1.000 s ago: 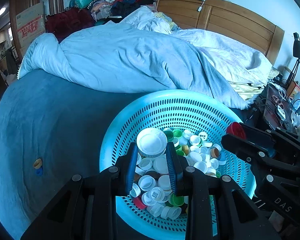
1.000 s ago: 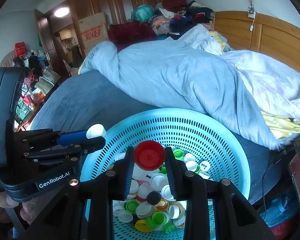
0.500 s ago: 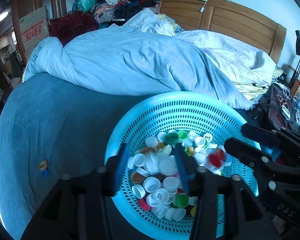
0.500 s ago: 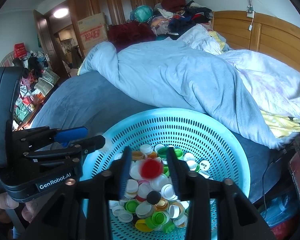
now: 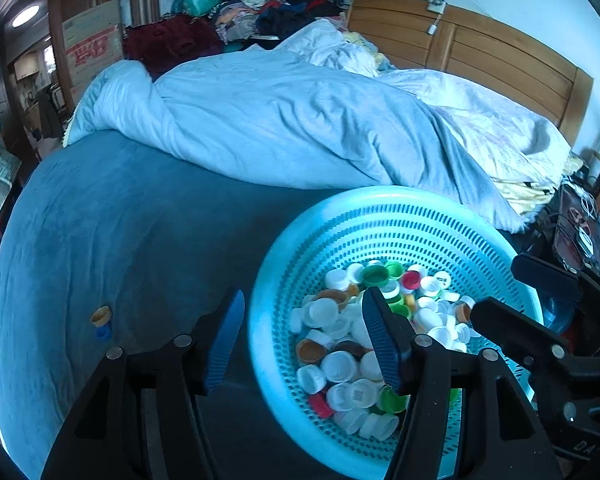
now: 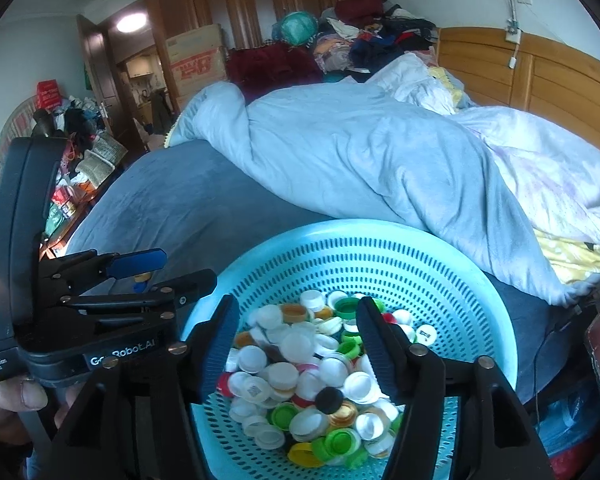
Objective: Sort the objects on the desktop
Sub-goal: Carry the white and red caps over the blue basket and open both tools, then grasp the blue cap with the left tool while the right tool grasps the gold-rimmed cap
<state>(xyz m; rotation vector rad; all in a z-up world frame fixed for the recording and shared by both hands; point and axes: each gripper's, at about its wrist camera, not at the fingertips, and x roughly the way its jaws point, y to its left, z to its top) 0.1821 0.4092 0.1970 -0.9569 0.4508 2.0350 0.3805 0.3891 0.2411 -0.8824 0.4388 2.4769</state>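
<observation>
A light blue perforated basket (image 5: 400, 220) (image 6: 380, 248) sits on the dark blue bed cover and holds a heap of bottle caps (image 5: 340, 332) (image 6: 300, 364), mostly white with green, orange, red and black ones. My left gripper (image 5: 304, 340) is open and empty, straddling the basket's left rim. My right gripper (image 6: 296, 340) is open and empty above the caps. An orange cap (image 5: 101, 315) and a blue cap (image 5: 103, 334) lie on the bed cover left of the basket.
A rumpled pale blue duvet (image 5: 280, 120) lies across the bed behind the basket. A wooden headboard (image 5: 500, 56) stands at the back right. Clothes and a cardboard box (image 6: 196, 60) are piled at the back. Clutter and cables (image 5: 580, 220) lie right of the bed.
Both grippers opened. The white cap fell from my left gripper and the red cap from my right gripper into the basket. My left gripper shifted left over the rim.
</observation>
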